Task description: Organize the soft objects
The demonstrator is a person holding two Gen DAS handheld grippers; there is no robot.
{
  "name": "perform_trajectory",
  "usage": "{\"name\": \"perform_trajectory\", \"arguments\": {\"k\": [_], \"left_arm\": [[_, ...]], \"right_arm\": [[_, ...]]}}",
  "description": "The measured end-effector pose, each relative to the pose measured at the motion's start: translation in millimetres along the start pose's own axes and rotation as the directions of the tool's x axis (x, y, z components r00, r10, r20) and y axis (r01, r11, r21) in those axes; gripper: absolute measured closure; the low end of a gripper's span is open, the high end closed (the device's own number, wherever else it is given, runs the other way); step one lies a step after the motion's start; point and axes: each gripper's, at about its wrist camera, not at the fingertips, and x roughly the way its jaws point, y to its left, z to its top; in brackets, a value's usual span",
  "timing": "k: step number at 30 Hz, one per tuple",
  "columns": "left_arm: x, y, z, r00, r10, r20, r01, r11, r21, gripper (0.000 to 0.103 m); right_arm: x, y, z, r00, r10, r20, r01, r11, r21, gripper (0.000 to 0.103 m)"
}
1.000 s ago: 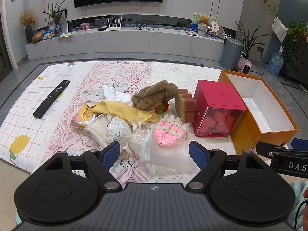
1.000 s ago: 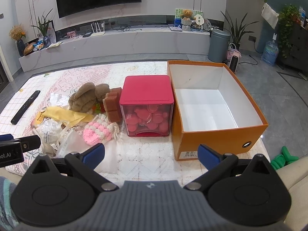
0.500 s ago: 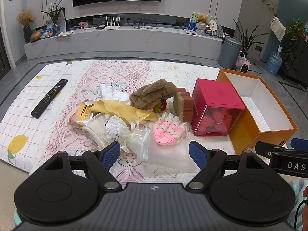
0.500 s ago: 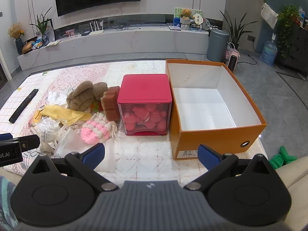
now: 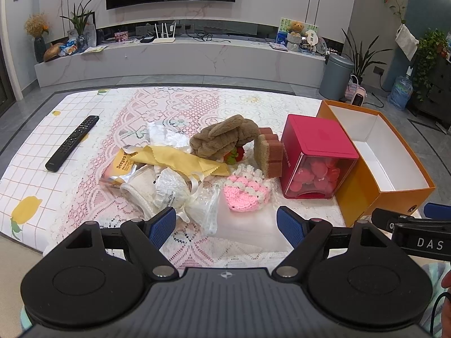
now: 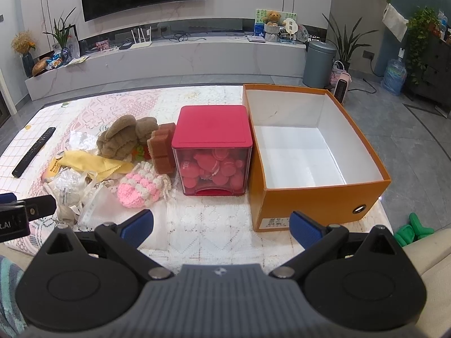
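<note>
A pile of soft things lies on the table: a brown plush piece (image 5: 225, 136) (image 6: 124, 138), a pink and white knitted piece (image 5: 244, 194) (image 6: 141, 186), a brown sponge (image 5: 269, 152) (image 6: 163, 149), a yellow cloth (image 5: 180, 160) (image 6: 93, 163) and white lace bags (image 5: 174, 194). An open, empty orange box (image 6: 315, 194) (image 5: 380, 194) stands to the right. My left gripper (image 5: 226, 224) is open and empty, just in front of the pile. My right gripper (image 6: 221, 224) is open and empty, in front of the red box and the orange box.
A red-lidded clear box (image 6: 212, 152) (image 5: 315, 160) of red pieces stands between the pile and the orange box. A black remote (image 5: 72, 142) lies at the left. A snack packet (image 5: 119, 166) lies under the cloth. The table's front edge is close below both grippers.
Both grippers have drifted slightly, so the pile and boxes shifted a little in view. Both stay open and empty; nothing on the table has moved.
</note>
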Motion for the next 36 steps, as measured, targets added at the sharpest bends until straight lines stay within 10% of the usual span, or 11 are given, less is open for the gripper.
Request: {"name": "perform_trajectory", "arguments": {"k": [36], "left_arm": [[7, 9, -10, 1.000, -0.027, 0.000, 0.027, 1.000, 0.016, 0.015]], "right_arm": [[12, 4, -7, 0.999, 0.042, -0.005, -0.042, 0.999, -0.003, 0.003]]}}
